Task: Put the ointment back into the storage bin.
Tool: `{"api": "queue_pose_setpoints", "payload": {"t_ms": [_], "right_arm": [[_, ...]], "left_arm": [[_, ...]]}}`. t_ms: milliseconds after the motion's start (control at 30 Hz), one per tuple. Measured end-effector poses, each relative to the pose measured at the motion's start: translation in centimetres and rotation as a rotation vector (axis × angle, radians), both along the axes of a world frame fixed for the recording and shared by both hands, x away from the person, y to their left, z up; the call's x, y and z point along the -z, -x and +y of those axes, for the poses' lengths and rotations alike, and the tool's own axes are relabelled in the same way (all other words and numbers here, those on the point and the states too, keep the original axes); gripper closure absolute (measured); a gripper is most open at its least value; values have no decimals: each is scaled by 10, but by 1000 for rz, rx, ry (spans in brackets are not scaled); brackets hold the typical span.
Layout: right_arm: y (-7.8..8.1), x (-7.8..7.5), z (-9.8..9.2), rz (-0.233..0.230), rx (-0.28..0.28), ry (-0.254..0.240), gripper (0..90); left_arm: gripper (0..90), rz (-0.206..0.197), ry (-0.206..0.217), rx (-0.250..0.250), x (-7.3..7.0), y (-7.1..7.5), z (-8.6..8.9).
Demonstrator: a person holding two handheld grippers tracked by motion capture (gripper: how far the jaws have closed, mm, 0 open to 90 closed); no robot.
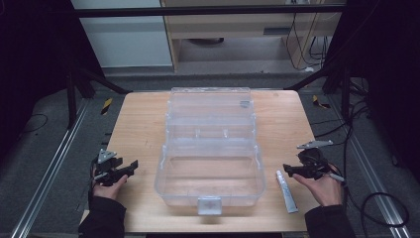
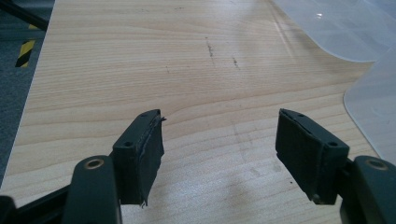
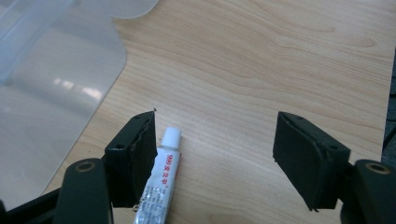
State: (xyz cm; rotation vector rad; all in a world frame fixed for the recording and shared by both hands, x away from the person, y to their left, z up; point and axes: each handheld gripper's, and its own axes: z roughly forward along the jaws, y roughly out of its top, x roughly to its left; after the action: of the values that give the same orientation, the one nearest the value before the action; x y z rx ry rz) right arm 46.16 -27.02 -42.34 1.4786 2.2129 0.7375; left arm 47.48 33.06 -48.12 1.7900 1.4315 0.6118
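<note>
Two grippers, both empty. Left gripper (image 1: pixel 130 165) low over bare wooden table (image 1: pixel 138 124), jaws wide apart, nothing between them. Right gripper (image 3: pixel 215 154) likewise spread wide, small white-capped tube (image 3: pixel 161 179) flat on the wood just inside its one jaw, ungrasped. Clear plastic storage box (image 1: pixel 210 168) open at table centre, lid tipped back, compartments bare. Apparently nothing done so far; probably tube to grasp and place in box.

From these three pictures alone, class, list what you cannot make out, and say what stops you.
- Tube lettering: too small to read; lower end cut off by the right gripper view's bottom edge, side partly behind the gripper.
- Clear box contents: high view, glare and see-through walls blur any small items.
- Left gripper opening: too small in the high view.
</note>
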Motion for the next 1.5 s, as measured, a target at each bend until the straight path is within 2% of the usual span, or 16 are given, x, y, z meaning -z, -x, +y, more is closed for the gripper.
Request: {"api": "queue_pose_setpoints", "payload": {"t_ms": [100,167,367,633,700,733,967,1167,1500], "right_arm": [[0,-7,6,47,-15,4,319],[0,-8,7,54,-19,8,321],[-3,-13,12,123,-28,17,355],[-6,-12,21,225,-34,36,398],[-7,-11,21,228,-37,40,404],[-8,-10,23,247,-40,47,414],[-9,-4,27,290,-38,53,457],[-12,6,33,344,-45,90,503],[-15,20,32,380,-34,89,536]], "left_arm": [[317,3,-3,3,0,0,-1],[316,3,-4,4,0,0,-1],[315,8,-6,9,1,0,-2],[313,10,-8,13,1,-1,-2],[313,11,-8,13,1,-1,-2],[313,11,-9,14,1,-1,-2],[313,11,-12,13,1,-1,-2],[314,8,-16,11,0,0,-2],[313,-3,-24,2,0,0,-1]]}}
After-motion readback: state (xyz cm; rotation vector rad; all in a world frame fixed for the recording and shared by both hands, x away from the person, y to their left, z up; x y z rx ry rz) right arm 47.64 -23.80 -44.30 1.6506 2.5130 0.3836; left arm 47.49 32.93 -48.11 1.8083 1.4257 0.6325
